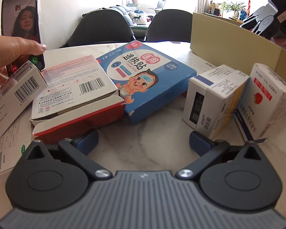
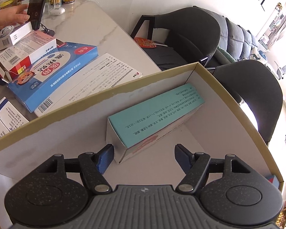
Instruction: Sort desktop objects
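A teal medicine box (image 2: 154, 112) lies on the floor of a yellow-rimmed cardboard box (image 2: 228, 95). My right gripper (image 2: 145, 157) hovers over its near end, open; the left pad (image 2: 106, 156) is close to the box's corner and the right pad (image 2: 183, 158) stands apart from it. In the left wrist view my left gripper (image 1: 143, 143) is open and empty, low over the marble table (image 1: 152, 133). Ahead of it lie a blue cooling-patch box (image 1: 148, 76) and a red-and-white box (image 1: 72, 95) with an open flap. Small white boxes (image 1: 213, 99) and a strawberry-print box (image 1: 268, 99) stand to the right.
A person's hand (image 1: 9, 61) holds an upright phone (image 1: 22, 28) at far left, beside another white box (image 1: 15, 89). The cardboard box (image 1: 228, 38) stands at back right, with the right gripper's body (image 1: 267, 19) above it. Printed leaflets (image 2: 97, 82) lie on the table. Two dark chairs (image 1: 108, 26) stand behind.
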A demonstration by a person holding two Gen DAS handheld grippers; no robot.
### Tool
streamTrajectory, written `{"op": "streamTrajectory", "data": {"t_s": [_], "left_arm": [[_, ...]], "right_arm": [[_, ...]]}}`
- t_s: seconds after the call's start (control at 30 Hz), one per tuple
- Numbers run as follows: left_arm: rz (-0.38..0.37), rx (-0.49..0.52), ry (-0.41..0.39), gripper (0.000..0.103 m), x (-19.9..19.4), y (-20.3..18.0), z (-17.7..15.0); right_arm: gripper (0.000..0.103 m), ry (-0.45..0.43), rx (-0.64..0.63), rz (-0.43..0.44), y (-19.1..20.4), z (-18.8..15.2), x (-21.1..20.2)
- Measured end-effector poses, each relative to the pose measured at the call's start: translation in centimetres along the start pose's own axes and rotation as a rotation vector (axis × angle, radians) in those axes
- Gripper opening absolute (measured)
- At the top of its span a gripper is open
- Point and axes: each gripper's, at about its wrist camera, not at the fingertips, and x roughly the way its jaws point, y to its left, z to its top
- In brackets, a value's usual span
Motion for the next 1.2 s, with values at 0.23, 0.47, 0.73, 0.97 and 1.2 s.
{"op": "streamTrajectory", "data": {"t_s": [0.23,0.47,0.73,0.97,1.2], "left_arm": [[0.0,0.0,0.0,0.103,0.0,0.0,0.0],[0.0,0.0,0.0,0.103,0.0,0.0,0.0],[0.0,0.0,0.0,0.103,0.0,0.0,0.0],[0.0,0.0,0.0,0.103,0.0,0.0,0.0],[0.0,0.0,0.0,0.103,0.0,0.0,0.0]], "right_arm": [[0.074,0.003,0.002,0.019,-0.1,0.0,0.7],[0.074,0.0,-0.002,0.037,0.1,0.3,1.3],[0.075,-0.004,0.001,0.037,0.1,0.5,1.3],[0.075,-0.012,0.02,0.02,-0.1,0.2,0.6],[0.075,-0.01,0.068,-0.002,-0.1,-0.2,-0.3]]}}
